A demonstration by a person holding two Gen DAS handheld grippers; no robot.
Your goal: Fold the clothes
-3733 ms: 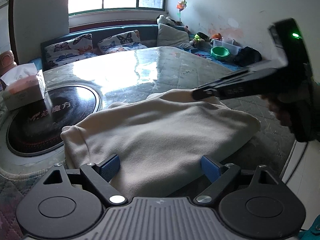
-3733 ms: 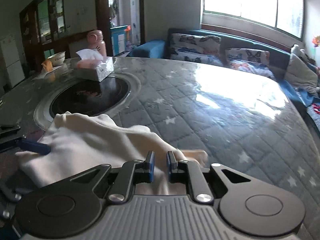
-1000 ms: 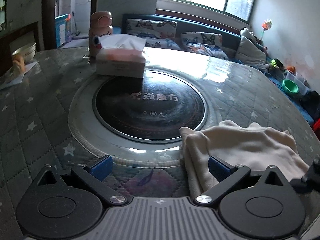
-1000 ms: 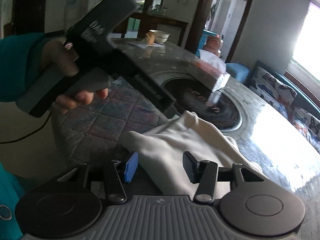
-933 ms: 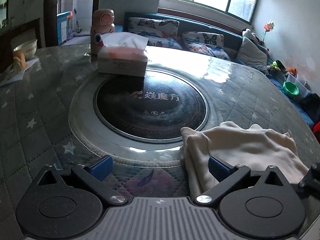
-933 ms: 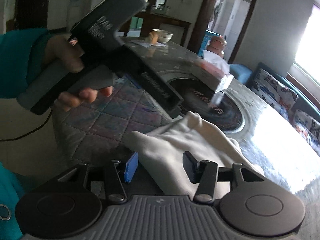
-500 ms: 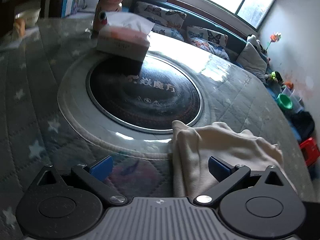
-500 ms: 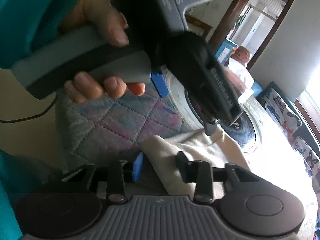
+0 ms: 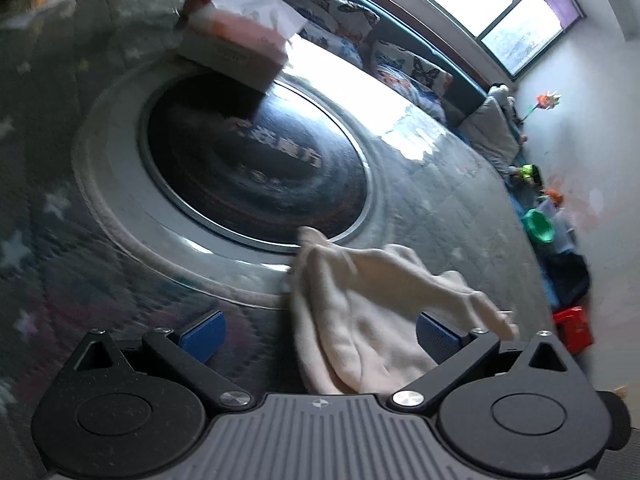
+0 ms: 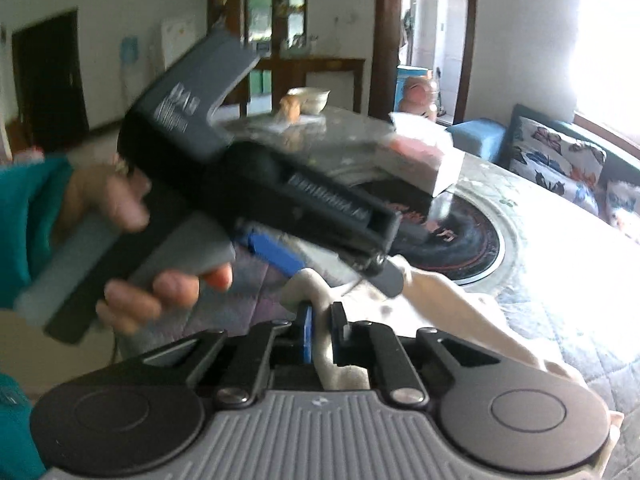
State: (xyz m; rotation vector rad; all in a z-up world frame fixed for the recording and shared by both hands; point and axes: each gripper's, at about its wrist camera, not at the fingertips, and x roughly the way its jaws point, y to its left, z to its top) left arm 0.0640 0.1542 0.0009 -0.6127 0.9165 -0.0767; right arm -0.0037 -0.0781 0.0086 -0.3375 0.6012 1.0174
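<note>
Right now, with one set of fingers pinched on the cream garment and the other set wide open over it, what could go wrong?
1. The right gripper pinches only a thin bunched edge of the cream garment; a pull may slip it free or undo the fold.
2. The left gripper is open, one of its fingers hanging just above the cloth near the right gripper; the two could collide.
3. The tissue box sits on the black round cooktop close by; a wide swing might knock it.
</note>
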